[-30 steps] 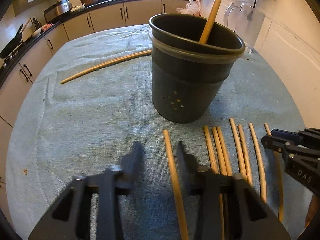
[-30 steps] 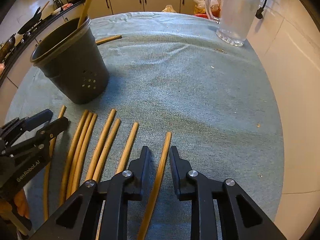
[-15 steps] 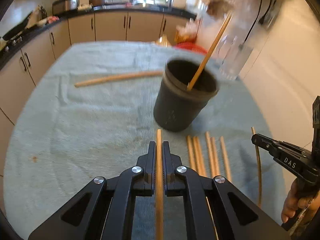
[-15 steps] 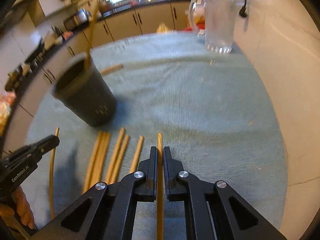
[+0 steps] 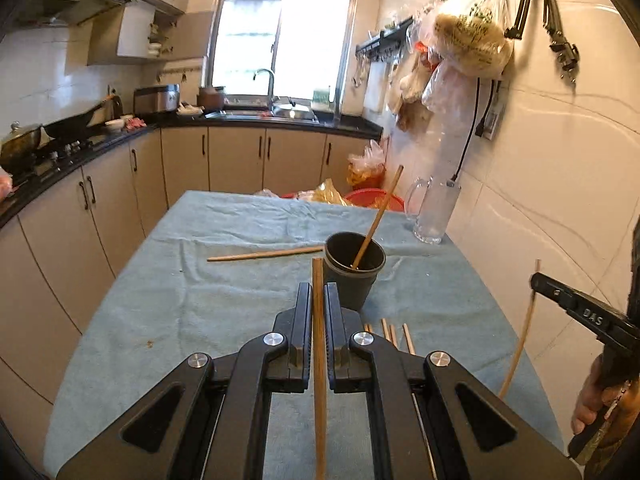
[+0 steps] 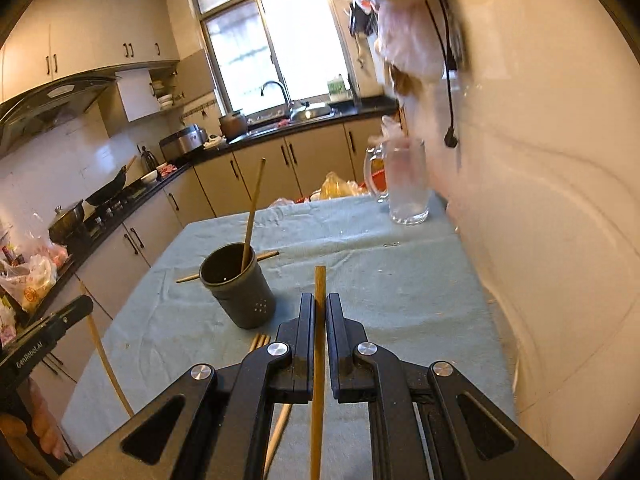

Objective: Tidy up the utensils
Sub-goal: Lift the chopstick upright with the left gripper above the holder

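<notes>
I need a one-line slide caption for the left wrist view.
Left gripper lifts one chopstick in shut jaws above the dark holder on the blue cloth.

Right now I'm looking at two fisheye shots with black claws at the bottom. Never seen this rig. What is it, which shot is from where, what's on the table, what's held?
There is no robot here. A person holds a two-finger tool in each hand, and each tool carries a camera that looks along its fingers.

One picture is from the left tool, with the right tool showing at its right edge. The other is from the right tool, with the left tool at its left edge.

Each tool is shut on one chopstick: the left chopstick and the right chopstick, both off the table.

The table is covered by a blue-green cloth. On it stand a dark holder with one chopstick leaning inside and a clear glass jug. A lone chopstick lies beside the holder, and a few more chopsticks lie in front of it.
</notes>
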{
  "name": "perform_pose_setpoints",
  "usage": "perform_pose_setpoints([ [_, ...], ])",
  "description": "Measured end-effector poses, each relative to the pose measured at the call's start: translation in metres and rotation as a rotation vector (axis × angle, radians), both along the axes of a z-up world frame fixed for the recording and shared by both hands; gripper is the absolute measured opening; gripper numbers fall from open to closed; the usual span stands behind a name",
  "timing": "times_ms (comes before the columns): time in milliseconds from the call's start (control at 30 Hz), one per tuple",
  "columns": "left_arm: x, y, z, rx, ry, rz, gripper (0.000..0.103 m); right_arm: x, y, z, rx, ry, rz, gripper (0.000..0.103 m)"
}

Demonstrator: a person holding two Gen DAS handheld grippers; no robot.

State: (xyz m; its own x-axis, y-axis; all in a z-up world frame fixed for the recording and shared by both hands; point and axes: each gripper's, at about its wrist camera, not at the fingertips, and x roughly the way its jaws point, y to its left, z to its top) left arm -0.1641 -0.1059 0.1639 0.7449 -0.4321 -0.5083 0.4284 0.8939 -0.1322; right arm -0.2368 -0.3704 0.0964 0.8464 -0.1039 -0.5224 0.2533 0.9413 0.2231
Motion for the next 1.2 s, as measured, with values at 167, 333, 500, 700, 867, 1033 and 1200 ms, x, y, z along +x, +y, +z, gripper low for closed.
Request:
perform_pose_setpoints([
  [167,-0.015,0.015,0.011,-0.04,0.006,-0.011,0.005,-0.022,0.009,0.015,-0.009,-0.03,0.012,0.006],
  [333,-0.033,0.021,0.021,-0.049,-0.021,-0.026,0.005,-0.035,0.02,0.026,-0.025,-0.053,0.041,0.006],
  [500,-0.043,0.026,0.032,-0.065,-0.05,-0.033,0.005,-0.037,0.025,0.033,-0.035,-0.073,0.058,0.006],
  [700,-0.037,0.031,0.049,-0.094,-0.065,-0.04,0.005,-0.026,0.027,0.04,-0.039,-0.082,0.064,0.006],
  [867,-0.017,0.028,0.066,-0.116,-0.053,-0.048,0.005,-0.015,0.027,0.055,-0.048,-0.112,0.069,0.006],
  [1033,0.013,0.018,0.09,-0.142,-0.067,-0.039,0.005,0.003,0.026,0.077,-0.046,-0.167,0.079,0.006],
  [1200,0.047,-0.001,0.113,-0.158,-0.112,-0.016,0.005,0.026,0.02,0.098,-0.015,-0.242,0.068,0.006],
])
